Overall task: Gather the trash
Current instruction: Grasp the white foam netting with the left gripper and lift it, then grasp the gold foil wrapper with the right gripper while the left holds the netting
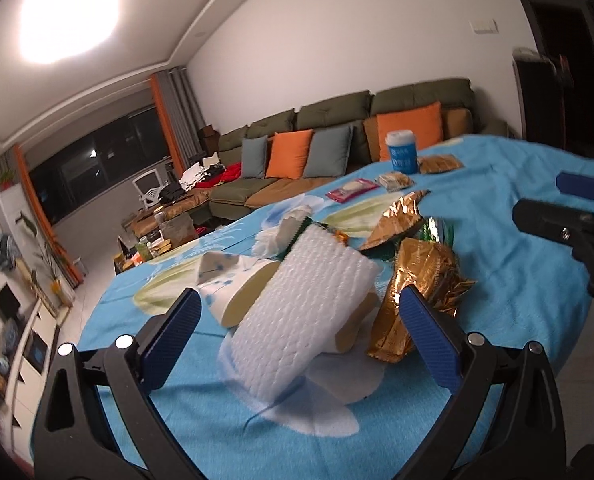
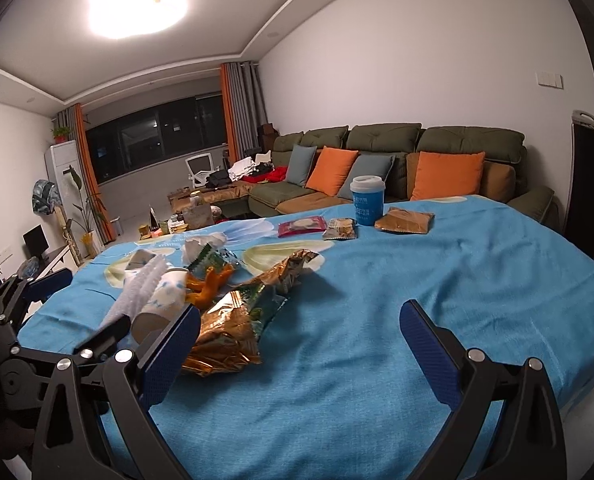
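My left gripper (image 1: 299,320) gaping wide around white foam sheet (image 1: 301,312); right gripper (image 2: 299,338) gaping too; two crinkled gold wrappers (image 1: 417,280) lying right.

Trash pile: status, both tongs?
Left tongs open, straddling white foam sheet. Right tongs open, empty, beside gold wrapper. Nothing blocking.

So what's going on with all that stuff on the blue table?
A person holding two grippers is tidying up trash. The left gripper is open, with its fingers on either side of a white foam sheet lying over tipped paper cups. It has not squeezed yet. The right gripper is open too, holding nothing, beside a crumpled gold wrapper. A blue cup and three snack packets sit farther back on the blue tablecloth.
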{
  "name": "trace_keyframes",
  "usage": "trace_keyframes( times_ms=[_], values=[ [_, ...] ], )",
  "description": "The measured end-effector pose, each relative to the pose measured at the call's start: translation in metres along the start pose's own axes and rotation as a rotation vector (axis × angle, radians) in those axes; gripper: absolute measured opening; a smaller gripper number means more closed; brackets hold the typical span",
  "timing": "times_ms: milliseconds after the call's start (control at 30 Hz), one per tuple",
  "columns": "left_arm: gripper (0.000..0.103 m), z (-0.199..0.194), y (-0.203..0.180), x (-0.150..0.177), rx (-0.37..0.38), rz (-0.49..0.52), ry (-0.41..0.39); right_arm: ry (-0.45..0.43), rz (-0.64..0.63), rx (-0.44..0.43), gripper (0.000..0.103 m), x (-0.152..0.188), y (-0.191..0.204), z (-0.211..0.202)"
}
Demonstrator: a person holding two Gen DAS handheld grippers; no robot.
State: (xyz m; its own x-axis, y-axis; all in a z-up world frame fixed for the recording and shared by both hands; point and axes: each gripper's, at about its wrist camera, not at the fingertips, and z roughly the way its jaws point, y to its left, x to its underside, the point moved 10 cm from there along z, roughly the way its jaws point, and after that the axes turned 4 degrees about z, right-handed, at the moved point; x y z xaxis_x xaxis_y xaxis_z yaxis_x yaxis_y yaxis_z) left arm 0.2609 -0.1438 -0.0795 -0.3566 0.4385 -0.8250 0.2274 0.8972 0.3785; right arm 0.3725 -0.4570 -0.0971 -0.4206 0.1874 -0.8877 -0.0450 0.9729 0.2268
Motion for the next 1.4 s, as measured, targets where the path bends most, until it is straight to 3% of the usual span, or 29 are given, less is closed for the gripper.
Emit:
trace_keyframes(
  times_ms=[133,333,533,600,733,1033,1300,1400],
  values=[
    [0.092,0.012,-0.006,-0.005,-0.004,0.011,-0.003,0.015,0.005,0.001,0.096,0.002,-0.004,0.005],
    [0.074,0.032,-0.005,-0.005,-0.009,0.012,0.028,0.028,0.003,0.001,0.096,0.004,-0.006,0.011],
    [0.046,0.036,0.0,-0.001,0.005,-0.024,0.043,0.038,0.002,0.005,0.096,0.006,-0.008,0.015],
    [0.031,0.037,0.001,0.001,0.01,-0.029,0.048,0.042,0.0,0.005,0.096,0.007,-0.008,0.016],
    [0.015,0.039,0.005,0.003,0.019,-0.053,0.058,0.038,-0.014,0.0,0.096,0.004,-0.003,0.018],
    [0.012,0.004,0.035,-0.018,0.027,-0.138,-0.028,0.043,-0.09,-0.04,0.096,-0.03,0.014,0.05],
    [0.012,-0.04,0.082,-0.03,-0.02,-0.231,-0.096,0.218,-0.07,-0.084,0.096,-0.036,0.015,0.121],
    [0.012,-0.044,0.095,-0.026,-0.032,-0.256,-0.093,0.308,-0.07,-0.096,0.084,-0.026,0.015,0.144]
  ],
)
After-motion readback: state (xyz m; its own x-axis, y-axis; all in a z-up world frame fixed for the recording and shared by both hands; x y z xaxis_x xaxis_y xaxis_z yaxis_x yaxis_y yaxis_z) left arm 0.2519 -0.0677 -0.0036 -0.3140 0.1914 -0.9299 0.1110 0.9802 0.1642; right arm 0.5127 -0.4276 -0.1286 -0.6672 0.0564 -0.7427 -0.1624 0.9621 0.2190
